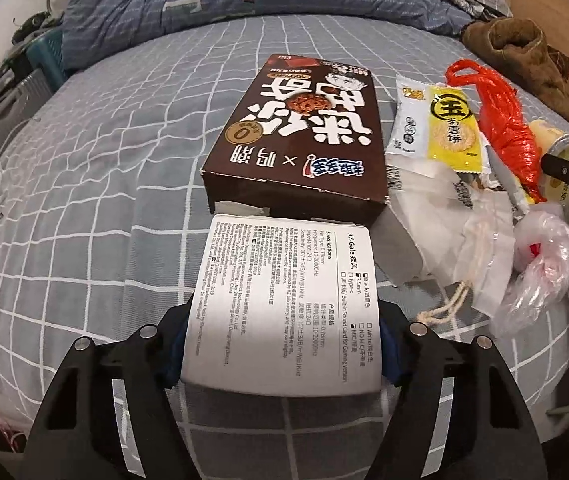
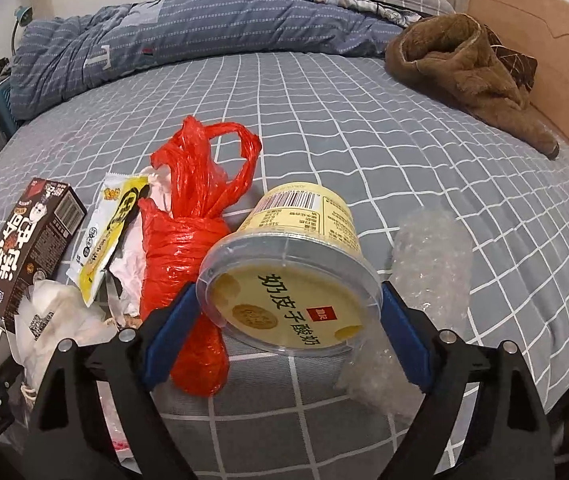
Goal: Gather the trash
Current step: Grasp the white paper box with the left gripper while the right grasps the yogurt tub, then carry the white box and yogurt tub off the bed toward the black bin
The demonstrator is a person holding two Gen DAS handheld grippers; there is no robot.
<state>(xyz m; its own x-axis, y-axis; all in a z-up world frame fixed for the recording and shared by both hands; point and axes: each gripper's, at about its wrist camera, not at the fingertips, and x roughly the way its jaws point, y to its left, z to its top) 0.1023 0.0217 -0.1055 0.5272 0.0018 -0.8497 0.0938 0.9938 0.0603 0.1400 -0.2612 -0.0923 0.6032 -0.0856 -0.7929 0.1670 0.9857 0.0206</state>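
On the bed (image 1: 84,184), spread with a grey sheet checked in white, the trash lies in a loose row. Farthest left in the left wrist view is the white earphone box (image 1: 284,304), printed side up, lying between the fingers of the left gripper (image 1: 282,344); the blue pads sit against both of its long sides, so the gripper is closed on it at a middling width. Just beyond, and touching the white box's far end, lies the brown cookie box (image 1: 296,136), flat on the sheet. To its right come a yellow-and-white rice cracker packet (image 1: 436,124), a crumpled white drawstring pouch (image 1: 436,236) and a clear plastic bag (image 1: 540,256).

Next is the red plastic bag (image 2: 188,264), twisted into a long bundle with its handles pointing away. The yellow yogurt cup (image 2: 292,272) lies on its side just right of it, its clear lid facing the camera. The right gripper (image 2: 288,312) stands wide around that lid: each blue pad is at the rim, though whether they press on it I cannot tell. A crumpled piece of bubble wrap (image 2: 424,264) lies beside the cup on the right. Well apart, near the headboard, rests a brown fleece garment (image 2: 468,68).
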